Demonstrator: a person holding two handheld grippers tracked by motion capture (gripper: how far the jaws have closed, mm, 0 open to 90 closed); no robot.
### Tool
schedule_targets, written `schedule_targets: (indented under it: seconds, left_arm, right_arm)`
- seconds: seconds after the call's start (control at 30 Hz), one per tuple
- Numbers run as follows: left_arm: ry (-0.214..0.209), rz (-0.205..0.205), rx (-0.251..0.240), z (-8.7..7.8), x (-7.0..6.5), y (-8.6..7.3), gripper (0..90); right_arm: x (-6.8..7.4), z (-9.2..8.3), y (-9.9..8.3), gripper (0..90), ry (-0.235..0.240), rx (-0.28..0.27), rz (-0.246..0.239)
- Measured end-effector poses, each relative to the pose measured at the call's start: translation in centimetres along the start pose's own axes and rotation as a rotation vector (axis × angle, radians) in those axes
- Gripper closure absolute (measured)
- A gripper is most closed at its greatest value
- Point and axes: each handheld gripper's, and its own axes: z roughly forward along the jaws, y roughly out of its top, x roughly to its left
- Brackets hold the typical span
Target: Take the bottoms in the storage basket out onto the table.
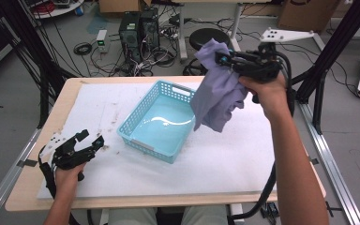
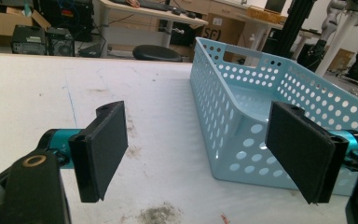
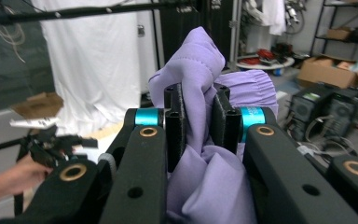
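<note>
We see a scuffed white mat [image 1: 225, 159]; perforated teal basket [image 1: 140, 119] mid-table; right gripper [image 1: 225, 60] pinches soft lilac cloth [image 1: 218, 96]; left gripper [image 1: 91, 143] spread.

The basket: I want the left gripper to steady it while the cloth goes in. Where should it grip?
Grip the basket's near short wall at the rim, coming from the left gripper's side: that wall is thin, upright, and faces the open fingers.

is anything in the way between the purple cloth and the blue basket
Nothing visible. The purple cloth hangs from the right gripper, pinched in its jaws, above the far right rim of the blue basket, whose inside looks empty.
</note>
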Motion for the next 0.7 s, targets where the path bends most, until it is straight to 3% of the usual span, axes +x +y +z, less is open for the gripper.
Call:
schedule_targets:
  seconds: [0.13, 0.3, 0.4, 0.43, 0.7]
  left_arm:
    - [-0.001, 0.003, 0.003, 0.1, -0.2, 0.0, 20.9]
    - [-0.003, 0.01, 0.008, 0.1, -0.3, 0.0, 20.9]
    - [-0.003, 0.011, 0.01, 0.2, -0.4, -0.1, 20.9]
    - [-0.004, 0.012, 0.012, 0.2, -0.4, -0.1, 20.9]
    - [-0.006, 0.019, 0.018, 0.3, -0.7, -0.2, 20.9]
  right_arm:
    - [-0.8, -2.0, -2.0, 78.1, -0.04, 0.035, 0.018]
    - [-2.0, -2.8, -6.1, 77.7, -0.085, 0.104, 0.038]
    - [-2.7, -2.8, -9.0, 77.5, -0.113, 0.132, 0.067]
    - [-3.1, -2.7, -10.0, 77.2, -0.121, 0.163, 0.085]
    - [-4.7, -1.3, -16.4, 75.4, -0.227, 0.275, 0.122]
